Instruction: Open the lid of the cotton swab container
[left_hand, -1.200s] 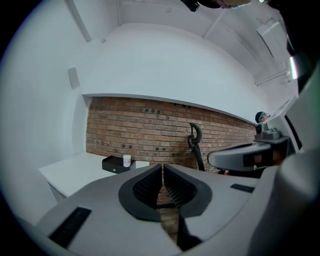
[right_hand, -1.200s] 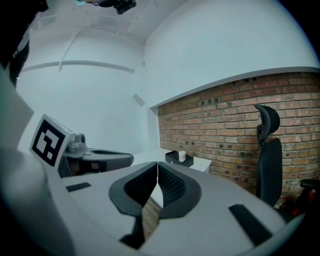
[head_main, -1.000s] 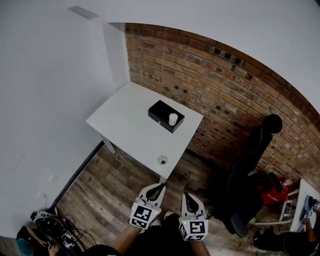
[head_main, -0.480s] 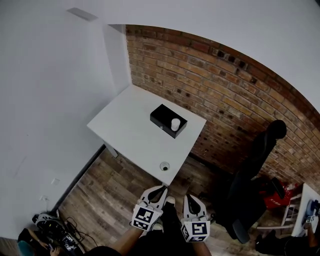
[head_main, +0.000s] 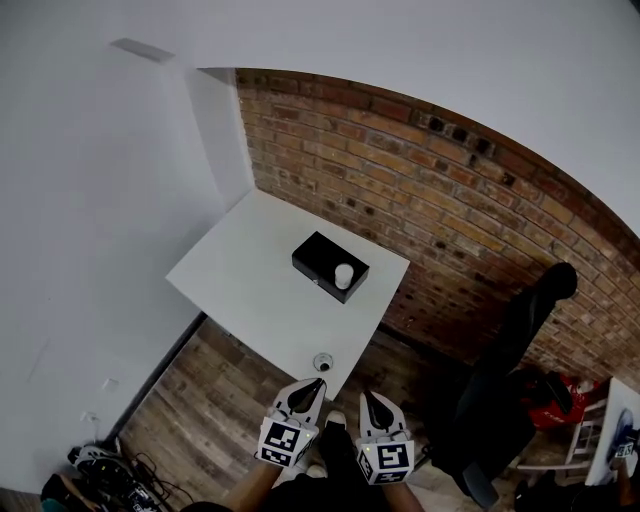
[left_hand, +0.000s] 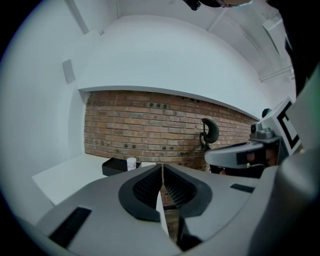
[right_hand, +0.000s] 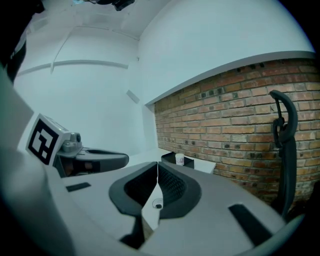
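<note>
A small white cotton swab container (head_main: 343, 276) stands on a black tray (head_main: 318, 258) near the back right of a white table (head_main: 240, 280). It shows small in the left gripper view (left_hand: 131, 163) and in the right gripper view (right_hand: 179, 159). My left gripper (head_main: 316, 383) and right gripper (head_main: 368, 396) are side by side at the bottom of the head view, short of the table's near corner. Both are shut with nothing between the jaws. Each points toward the table, well away from the container.
A small round object (head_main: 322, 362) lies at the table's near edge. A brick wall (head_main: 470, 230) runs behind the table, and a black office chair (head_main: 520, 350) stands to the right. Cables and gear (head_main: 105, 468) lie on the wooden floor at the lower left.
Both grippers and the head camera have moved toward the table. The near table corner and the round object now sit closer to the fingertips. The jaws stayed shut.
</note>
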